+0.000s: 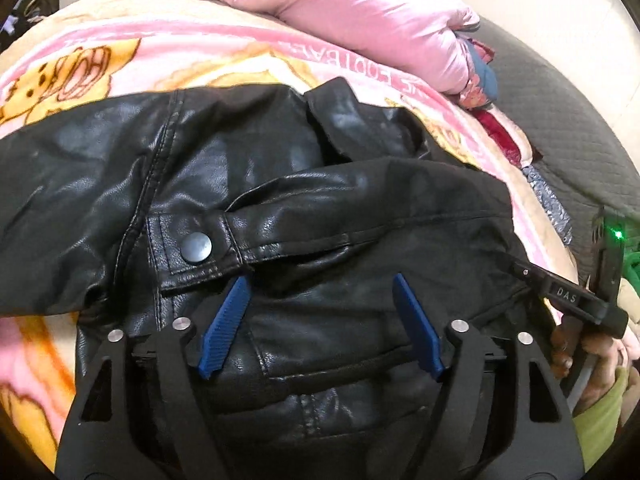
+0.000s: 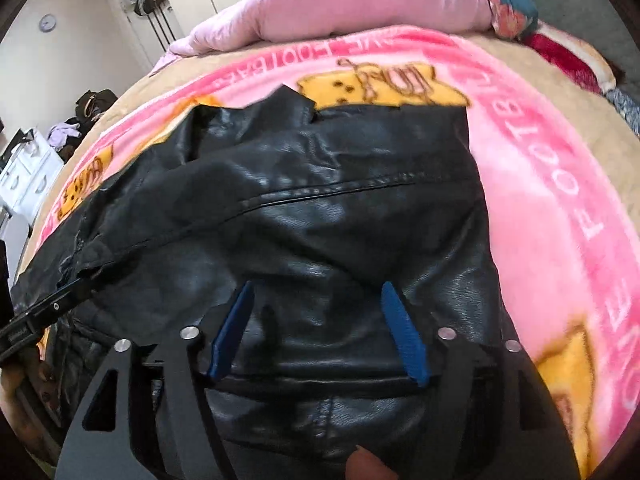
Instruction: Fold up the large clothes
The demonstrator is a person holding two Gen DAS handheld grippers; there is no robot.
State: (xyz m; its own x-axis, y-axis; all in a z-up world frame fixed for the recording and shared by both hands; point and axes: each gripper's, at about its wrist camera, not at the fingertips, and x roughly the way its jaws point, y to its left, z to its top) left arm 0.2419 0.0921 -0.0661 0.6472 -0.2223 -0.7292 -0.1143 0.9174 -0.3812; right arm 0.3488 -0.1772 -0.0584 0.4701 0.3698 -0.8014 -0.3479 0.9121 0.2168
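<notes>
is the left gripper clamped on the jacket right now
No, the left gripper is open, its blue fingers spread wide apart above the black leather jacket with nothing pinched between them.

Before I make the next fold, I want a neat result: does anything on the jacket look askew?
Yes. The black leather jacket lies bunched on the pink blanket: a sleeve is draped crookedly across its body, and the snap tab sits skewed. No tear or spill shows. Both tools are open above it.
</notes>
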